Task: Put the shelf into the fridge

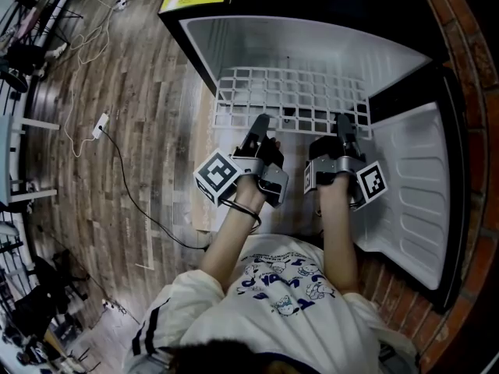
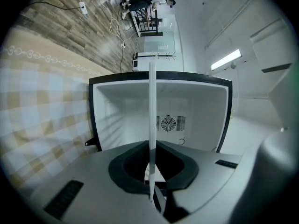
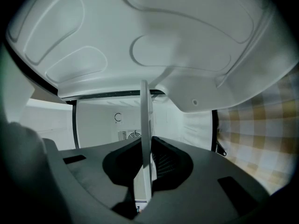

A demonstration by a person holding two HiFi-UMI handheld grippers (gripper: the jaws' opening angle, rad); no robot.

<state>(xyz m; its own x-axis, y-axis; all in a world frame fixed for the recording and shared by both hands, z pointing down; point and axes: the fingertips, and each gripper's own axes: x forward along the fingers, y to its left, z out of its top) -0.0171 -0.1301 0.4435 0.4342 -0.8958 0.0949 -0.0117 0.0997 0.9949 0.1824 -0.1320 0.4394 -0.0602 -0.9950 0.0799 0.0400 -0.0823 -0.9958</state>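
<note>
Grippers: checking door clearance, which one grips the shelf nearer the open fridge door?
The right gripper, shut on the shelf edge beside the door; the left gripper holds the end toward the wooden floor.

Through the left gripper view I see my left claw [image 2: 152,174] with its dark jaws pressed on the white shelf [image 2: 152,111], which I see edge-on as one thin strip running straight away from the claw. The strip points into the open fridge [image 2: 95,115], whose white inside is bare apart from a round fan vent [image 2: 168,123] on its back wall. Beside the fridge I see a yellow checked cloth [image 2: 42,106], with wooden floor [image 2: 65,20] and loose cables [image 2: 84,6] beyond its far edge.
</note>
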